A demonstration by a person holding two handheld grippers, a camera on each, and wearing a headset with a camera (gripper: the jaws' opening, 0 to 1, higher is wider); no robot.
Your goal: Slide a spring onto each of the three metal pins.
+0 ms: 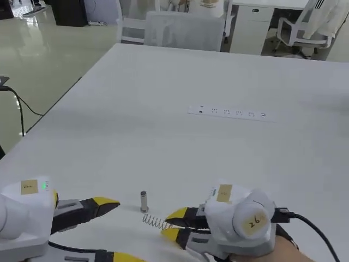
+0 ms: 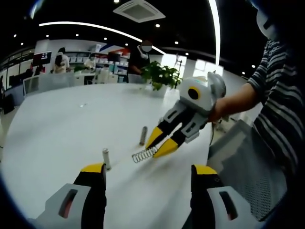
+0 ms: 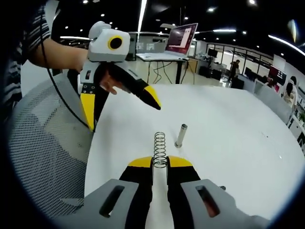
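Note:
A short metal pin (image 1: 144, 201) stands upright on the white table (image 1: 180, 142) between my two grippers. My right gripper (image 1: 170, 224) is shut on one end of a wire spring (image 1: 155, 220), which lies level and points left, its free end just below and to the right of the pin. The right gripper view has the spring (image 3: 159, 145) sticking forward from the shut jaws, with the pin (image 3: 181, 136) close on its right. My left gripper (image 1: 117, 230) is open, with nothing between its fingers. The left gripper view shows two upright pins (image 2: 106, 157) (image 2: 143, 136) and the spring (image 2: 144, 154).
A white power strip (image 1: 228, 113) lies flat farther back on the table. Mesh chairs (image 1: 185, 30) stand at the far edge, and one (image 2: 248, 162) is close beside me. An open laptop (image 3: 181, 38) sits on a far desk.

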